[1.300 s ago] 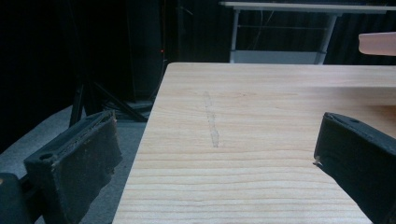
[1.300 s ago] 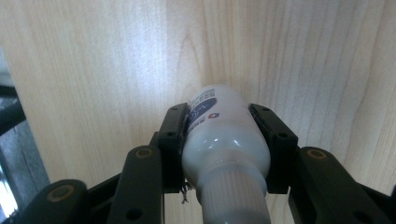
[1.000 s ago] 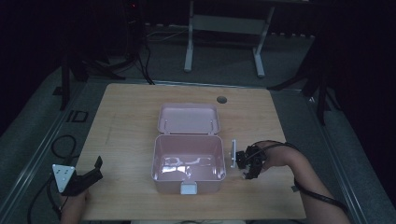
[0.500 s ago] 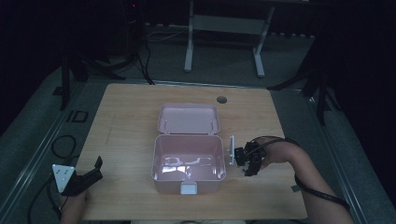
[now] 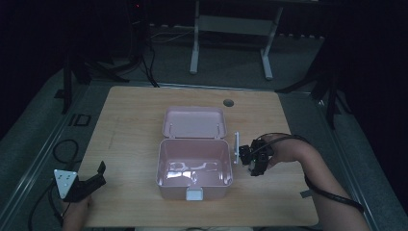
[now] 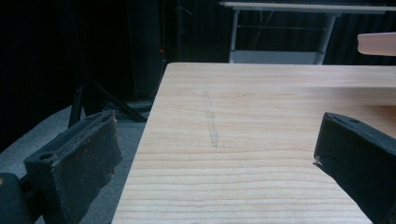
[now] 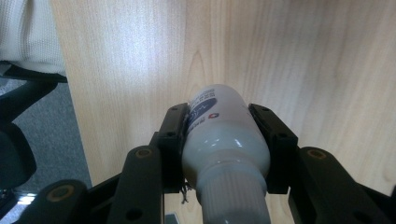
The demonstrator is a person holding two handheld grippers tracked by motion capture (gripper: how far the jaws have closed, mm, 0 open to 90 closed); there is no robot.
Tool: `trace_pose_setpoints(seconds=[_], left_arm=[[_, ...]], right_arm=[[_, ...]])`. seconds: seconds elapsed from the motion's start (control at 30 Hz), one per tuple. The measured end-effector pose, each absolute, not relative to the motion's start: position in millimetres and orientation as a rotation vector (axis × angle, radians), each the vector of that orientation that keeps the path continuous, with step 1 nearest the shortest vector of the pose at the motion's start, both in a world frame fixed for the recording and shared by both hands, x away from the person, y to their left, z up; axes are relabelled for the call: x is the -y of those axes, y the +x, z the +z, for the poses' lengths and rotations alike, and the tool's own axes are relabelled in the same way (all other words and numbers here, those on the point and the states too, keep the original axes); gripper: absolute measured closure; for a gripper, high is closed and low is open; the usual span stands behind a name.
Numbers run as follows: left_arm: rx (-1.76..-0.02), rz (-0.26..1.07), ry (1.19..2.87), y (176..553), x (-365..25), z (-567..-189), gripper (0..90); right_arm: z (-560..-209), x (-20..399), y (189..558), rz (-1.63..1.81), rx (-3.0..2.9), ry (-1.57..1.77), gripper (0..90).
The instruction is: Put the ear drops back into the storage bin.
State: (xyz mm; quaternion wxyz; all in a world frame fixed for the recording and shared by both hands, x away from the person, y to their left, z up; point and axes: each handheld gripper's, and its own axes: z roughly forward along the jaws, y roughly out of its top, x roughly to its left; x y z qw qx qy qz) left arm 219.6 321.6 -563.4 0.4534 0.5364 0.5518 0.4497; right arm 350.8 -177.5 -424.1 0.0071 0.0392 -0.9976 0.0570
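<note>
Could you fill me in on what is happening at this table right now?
A person is working with a hand-held gripper in each hand. The right hand-held gripper is clamped on a small white bottle and holds it above the wooden table, just right of an open pink box whose lid lies folded back. Nothing can be made out inside the box. The left hand-held gripper sits with its jaws wide open and nothing between them near the table's front left corner.

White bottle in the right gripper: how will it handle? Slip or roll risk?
The white bottle looks like glossy, smooth plastic, so it may slip if the grip loosens. Its body is round, so it would probably roll if laid on the table. It holds its shape between the right gripper fingers, so it is likely fairly stiff.
</note>
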Motion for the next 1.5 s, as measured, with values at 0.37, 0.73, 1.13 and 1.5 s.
trace_pose_setpoints(seconds=[0.37, 0.73, 1.13, 1.5], left_arm=[[-1.363, 1.108, 1.321, 220, -322, -563, 0.5], [-1.365, 1.108, 1.323, 220, -322, -563, 0.5], [-1.366, 1.109, 1.322, 220, -322, -563, 0.5], [-1.365, 1.106, 1.319, 220, -322, -563, 0.5]], right_arm=[[-391, 167, 352, 0.197, 3.160, 0.126, 59.7], [-376, 159, 349, 0.180, 3.158, 0.106, 59.7], [-367, 138, 346, 0.169, 3.157, 0.169, 59.6], [-365, 112, 343, 0.166, 3.151, 0.234, 59.6]])
